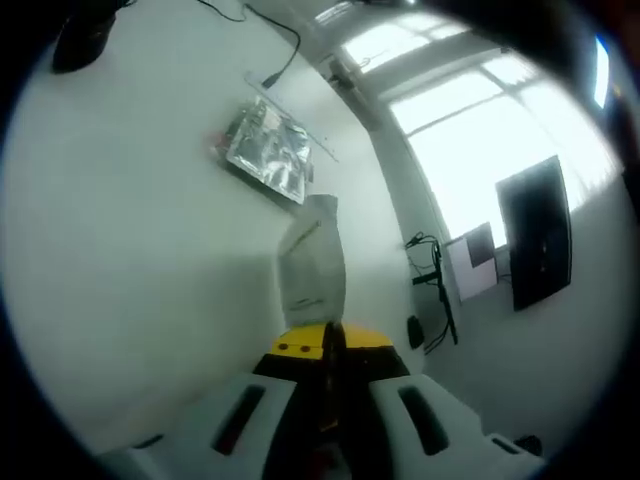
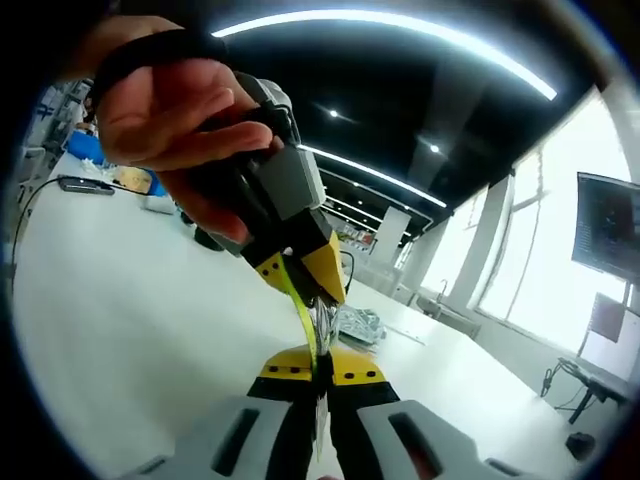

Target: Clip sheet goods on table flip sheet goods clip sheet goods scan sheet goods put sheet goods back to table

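Silver-grey sheet goods: a thin pouch, held off the white table; in the left gripper view it stands up from the jaw tips, edge-on and a little blurred.
Left gripper: jaws pressed together on the lower edge of the pouch, yellow tips touching with no gap between them.
Foil packets: a small heap of crinkled packets lying on the table beyond the held pouch, well apart from it.
Cable: a dark lead trailing across the far part of the table.
Monitor: a dark screen on a stand by the bright windows, off the table.
Hand: in the right gripper view, a person's hand wrapped round the left gripper, which comes in from above left.
Right gripper: jaws narrowed onto the same pouch, seen here as a thin yellowish edge running up into the left gripper's tips; both pairs of tips nearly meet.
Progress: the pouch is lifted and clamped by both grippers at once, which I judge to be the hand-over or re-clip around the flip.
Left to do: scanning and setting the pouch back on the table appear not yet done; no scanner can be made out.
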Demonstrator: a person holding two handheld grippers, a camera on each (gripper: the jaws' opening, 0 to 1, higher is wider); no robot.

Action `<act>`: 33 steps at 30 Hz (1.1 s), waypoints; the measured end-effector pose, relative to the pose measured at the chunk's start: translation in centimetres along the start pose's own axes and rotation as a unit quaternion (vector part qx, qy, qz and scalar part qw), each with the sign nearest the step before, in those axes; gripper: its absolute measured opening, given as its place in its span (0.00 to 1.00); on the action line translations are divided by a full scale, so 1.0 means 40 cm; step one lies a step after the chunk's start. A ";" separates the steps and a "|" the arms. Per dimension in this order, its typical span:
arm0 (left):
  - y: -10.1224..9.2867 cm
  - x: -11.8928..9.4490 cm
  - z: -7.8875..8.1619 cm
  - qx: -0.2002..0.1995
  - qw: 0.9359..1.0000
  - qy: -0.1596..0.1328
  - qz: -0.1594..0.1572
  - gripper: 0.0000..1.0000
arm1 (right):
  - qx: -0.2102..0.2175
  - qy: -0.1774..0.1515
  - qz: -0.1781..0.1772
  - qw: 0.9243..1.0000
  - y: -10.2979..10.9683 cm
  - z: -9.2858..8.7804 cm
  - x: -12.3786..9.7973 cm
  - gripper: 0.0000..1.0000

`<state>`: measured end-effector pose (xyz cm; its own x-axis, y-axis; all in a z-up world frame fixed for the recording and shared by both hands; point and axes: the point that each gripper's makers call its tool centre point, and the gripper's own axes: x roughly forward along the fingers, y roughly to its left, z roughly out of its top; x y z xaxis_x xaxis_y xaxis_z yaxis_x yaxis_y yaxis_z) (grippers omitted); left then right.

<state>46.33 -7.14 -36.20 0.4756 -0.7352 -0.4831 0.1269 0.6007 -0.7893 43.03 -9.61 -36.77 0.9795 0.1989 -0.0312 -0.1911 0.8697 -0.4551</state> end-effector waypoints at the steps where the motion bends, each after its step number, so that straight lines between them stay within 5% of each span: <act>1: 0.000 0.001 0.002 0.002 1.000 -0.002 -0.001 0.00 | 0.002 0.001 0.001 1.000 -0.001 -0.003 0.000 0.00; 6: -0.031 -0.001 0.026 0.036 0.999 -0.032 -0.025 0.05 | 0.012 0.001 -0.005 1.000 -0.009 -0.004 -0.003 0.00; 17: -0.076 -0.018 0.016 0.093 0.993 -0.046 -0.058 0.20 | 0.025 -0.002 -0.010 1.000 -0.018 -0.005 -0.009 0.00; 33: -0.081 -0.050 0.037 0.160 0.981 -0.083 -0.066 0.23 | 0.056 -0.003 -0.018 0.998 -0.036 -0.010 -0.010 0.00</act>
<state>46.26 -7.17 -32.14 0.5677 -0.7685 -0.2952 0.4511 0.5904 -0.6693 42.94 -11.10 -36.46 0.9857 0.1683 -0.0112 -0.1613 0.9213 -0.3538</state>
